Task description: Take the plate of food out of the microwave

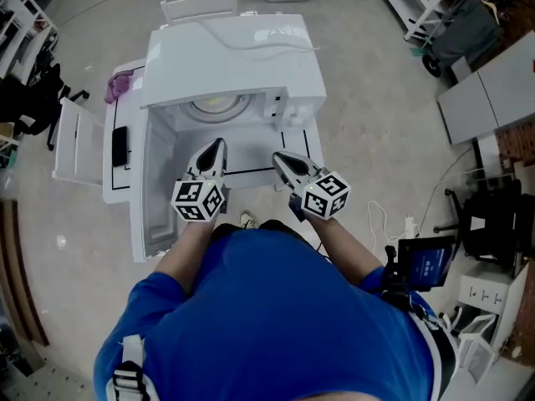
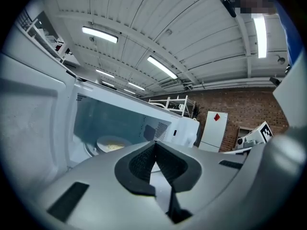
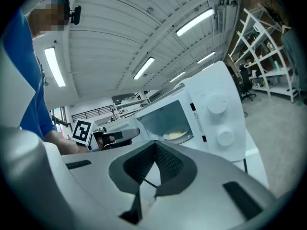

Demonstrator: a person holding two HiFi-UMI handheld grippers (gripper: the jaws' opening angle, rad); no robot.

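A white microwave (image 1: 234, 57) stands on a white table (image 1: 251, 170) with its door (image 1: 155, 186) swung open to the left. Inside lies a white plate of yellowish food (image 1: 219, 104), also visible as the plate (image 2: 113, 144) in the left gripper view and the plate (image 3: 175, 135) in the right gripper view. My left gripper (image 1: 219, 144) and right gripper (image 1: 278, 158) hover side by side in front of the opening, both shut and holding nothing. Each stays outside the cavity, short of the plate.
The microwave's control panel with two knobs (image 3: 218, 121) sits right of the cavity. A pink object (image 1: 119, 86) lies at the table's far left. White shelving (image 1: 422, 2) and a cart stand at the back right; cables and boxes (image 1: 422, 261) lie on the floor at right.
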